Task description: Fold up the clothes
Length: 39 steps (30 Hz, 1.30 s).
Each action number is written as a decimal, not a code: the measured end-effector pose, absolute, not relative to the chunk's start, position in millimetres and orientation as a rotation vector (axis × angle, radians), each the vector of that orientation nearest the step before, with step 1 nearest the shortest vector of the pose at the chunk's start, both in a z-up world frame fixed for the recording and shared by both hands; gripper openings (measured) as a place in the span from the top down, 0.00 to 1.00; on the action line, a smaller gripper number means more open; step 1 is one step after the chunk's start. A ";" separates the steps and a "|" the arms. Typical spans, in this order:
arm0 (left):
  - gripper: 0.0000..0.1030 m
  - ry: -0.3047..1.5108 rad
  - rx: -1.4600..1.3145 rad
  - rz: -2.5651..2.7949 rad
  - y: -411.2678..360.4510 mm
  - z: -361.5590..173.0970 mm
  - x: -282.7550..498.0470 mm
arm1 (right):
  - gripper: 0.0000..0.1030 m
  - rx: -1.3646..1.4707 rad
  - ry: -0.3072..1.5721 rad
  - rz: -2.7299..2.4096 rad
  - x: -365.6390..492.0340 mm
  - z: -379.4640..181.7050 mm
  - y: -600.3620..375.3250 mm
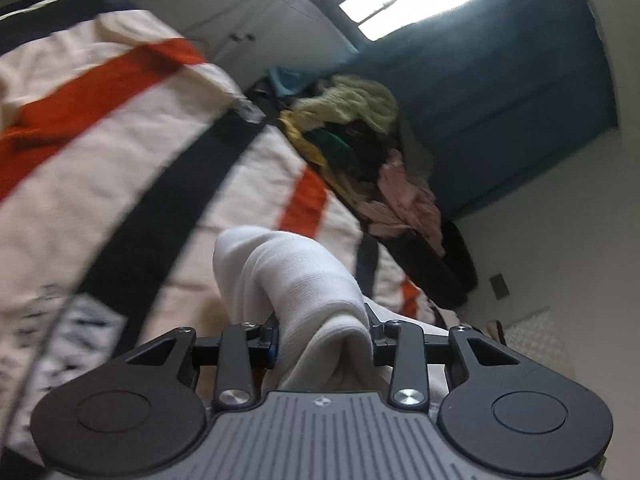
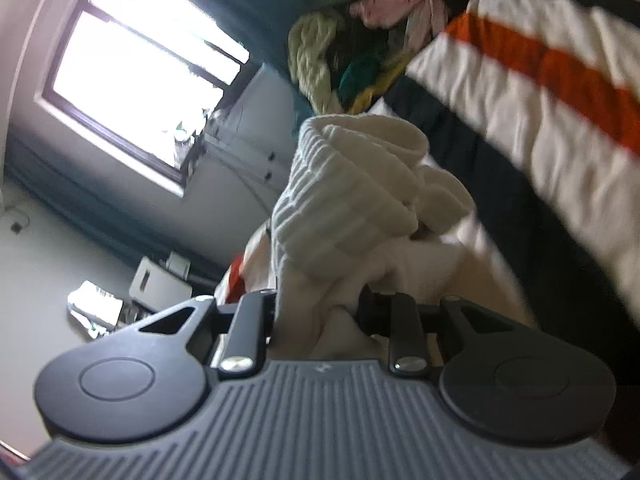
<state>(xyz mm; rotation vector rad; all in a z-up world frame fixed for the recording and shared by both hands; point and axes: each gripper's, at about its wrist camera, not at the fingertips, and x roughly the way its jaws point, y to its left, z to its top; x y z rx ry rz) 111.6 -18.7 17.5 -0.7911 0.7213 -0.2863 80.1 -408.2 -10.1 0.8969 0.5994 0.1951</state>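
Note:
My left gripper [image 1: 324,336] is shut on a white garment [image 1: 288,276], whose cloth bulges out between the fingers and hides the fingertips. My right gripper [image 2: 320,312] is shut on the same kind of white cloth, a white ribbed garment [image 2: 352,184] with a rolled cuff, bunched up in front of it. Both views are tilted and blurred. Below both lies a bedspread with cream, orange and black stripes [image 1: 120,128], also in the right wrist view [image 2: 540,80].
A heap of mixed clothes [image 1: 360,136], yellow, green, black and pink, lies on the bedspread's far side, also in the right wrist view [image 2: 352,48]. Behind are a teal curtain [image 1: 500,92], a bright window [image 2: 140,60], white cupboards [image 2: 248,160] and a pale wall.

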 end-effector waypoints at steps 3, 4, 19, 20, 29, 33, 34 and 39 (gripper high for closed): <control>0.63 0.736 -0.754 -0.340 -71.6 31.7 147.2 | 0.73 0.889 0.552 0.149 91.7 6.3 -449.5; 0.64 0.740 -0.744 -0.361 -89.7 35.6 160.6 | 0.73 0.886 0.536 0.133 96.3 11.3 -463.8; 0.64 0.733 -0.677 -0.715 -285.1 -9.4 329.2 | 0.73 0.821 0.246 -0.075 169.3 -5.5 -622.6; 0.64 0.744 -0.654 -0.718 -288.8 -21.7 332.3 | 0.73 0.811 0.240 -0.089 169.5 -21.1 -623.6; 0.61 0.855 -0.471 -0.713 -288.2 -112.5 313.3 | 0.72 0.928 0.302 -0.222 132.9 -165.2 -610.0; 0.55 0.896 -0.389 -0.704 -284.5 -131.6 297.3 | 0.63 1.029 0.392 -0.282 116.0 -192.9 -604.2; 0.54 0.903 -0.392 -0.696 -280.3 -130.6 293.9 | 0.62 1.058 0.423 -0.297 113.6 -196.0 -604.1; 0.53 0.895 -0.315 -0.642 -259.9 -96.6 269.7 | 0.63 1.086 0.554 -0.368 99.4 -174.3 -610.5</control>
